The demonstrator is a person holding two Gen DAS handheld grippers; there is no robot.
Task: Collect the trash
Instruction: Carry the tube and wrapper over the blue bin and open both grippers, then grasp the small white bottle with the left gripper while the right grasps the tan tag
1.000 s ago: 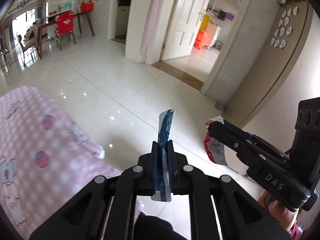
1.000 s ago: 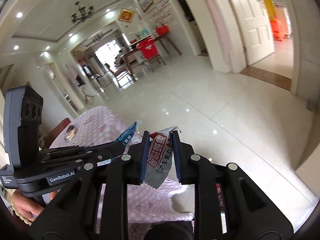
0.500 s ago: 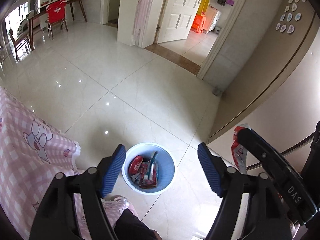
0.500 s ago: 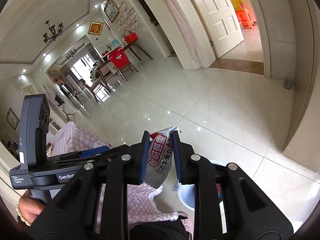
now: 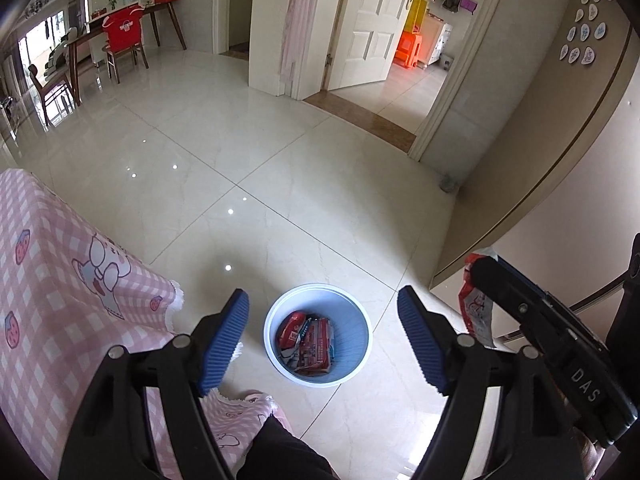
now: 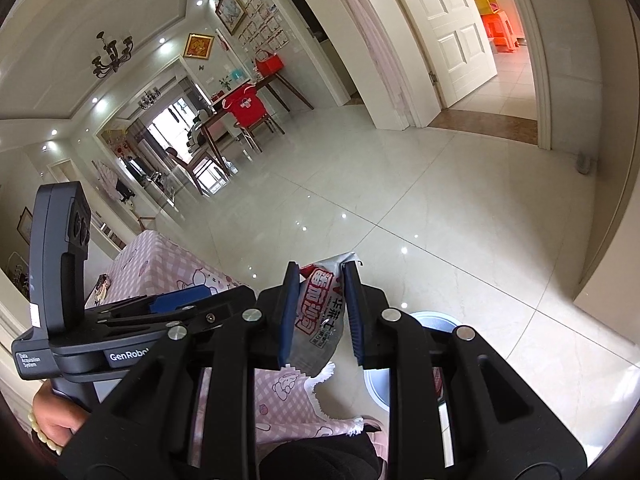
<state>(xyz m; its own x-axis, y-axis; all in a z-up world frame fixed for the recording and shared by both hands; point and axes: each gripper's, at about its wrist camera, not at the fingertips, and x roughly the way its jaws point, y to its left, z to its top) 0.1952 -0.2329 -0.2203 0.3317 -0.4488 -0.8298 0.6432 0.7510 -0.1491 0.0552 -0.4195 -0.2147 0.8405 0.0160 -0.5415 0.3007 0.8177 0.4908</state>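
One wrapper dropped, one wrapper left in hand.
Blue wrapper I held a second ago is gone from my left gripper (image 5: 322,340), now spread wide over the blue bin (image 5: 318,334) on the floor; my right gripper (image 6: 320,312) remains pinching the red-and-white snack wrapper (image 6: 320,312), beside the bin, release pending.

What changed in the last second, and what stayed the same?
The left gripper opened and let go of its blue wrapper, and now hangs over the blue bin with wrappers inside. The right gripper stays shut on the red-and-white snack wrapper.
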